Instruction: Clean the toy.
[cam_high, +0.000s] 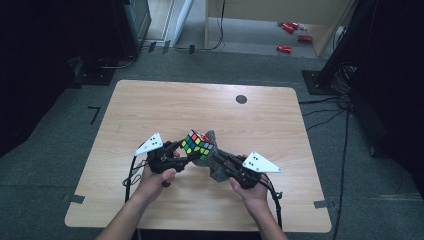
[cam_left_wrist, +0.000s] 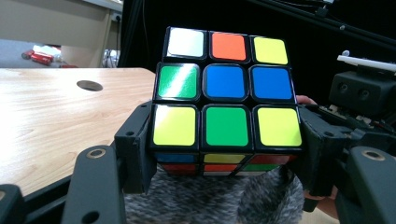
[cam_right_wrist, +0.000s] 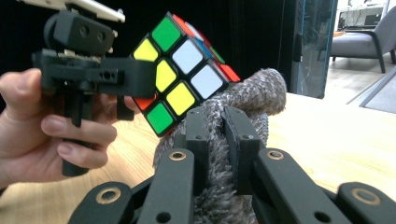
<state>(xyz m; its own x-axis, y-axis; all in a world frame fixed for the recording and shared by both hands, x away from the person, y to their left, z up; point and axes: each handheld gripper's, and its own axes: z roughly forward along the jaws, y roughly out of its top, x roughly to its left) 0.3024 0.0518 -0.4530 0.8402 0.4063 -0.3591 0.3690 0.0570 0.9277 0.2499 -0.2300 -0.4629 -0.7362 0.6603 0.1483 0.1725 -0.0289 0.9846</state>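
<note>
Two claws: both meet over the middle of the near half of the surface, one in each hand
Hidden: the cube's underside and back faces sit behind the left claw's jaws and the cloth; in the left gripper view the cloth's lower part is cut off by the bottom edge
Hard to make out: the cube's bottom row of stickers, shadowed in the left gripper view; the red things on the floor (cam_high: 291, 36) beyond the surface are too small to name
Surface: pale wood-grain surface (cam_high: 150, 110) with rounded corners and a dark round hole (cam_high: 241, 99) near its far edge
Room: grey carpet around the surface, black cables on the floor at the right, dark stands at both sides, a light wooden panel at the back
Left claw (cam_left_wrist: 226, 140): jaws clamped on the cube's two opposite sides along its lowest layer, holding it clear of the surface
Cube (cam_left_wrist: 226, 100): a colour puzzle cube, tilted in the high view, its lower corner touching the cloth
Right claw (cam_right_wrist: 217, 140): jaws drawn together on a fold of the cloth
Cloth (cam_right_wrist: 254, 98): grey fuzzy cloth, bunched up against the cube's lower side
</note>
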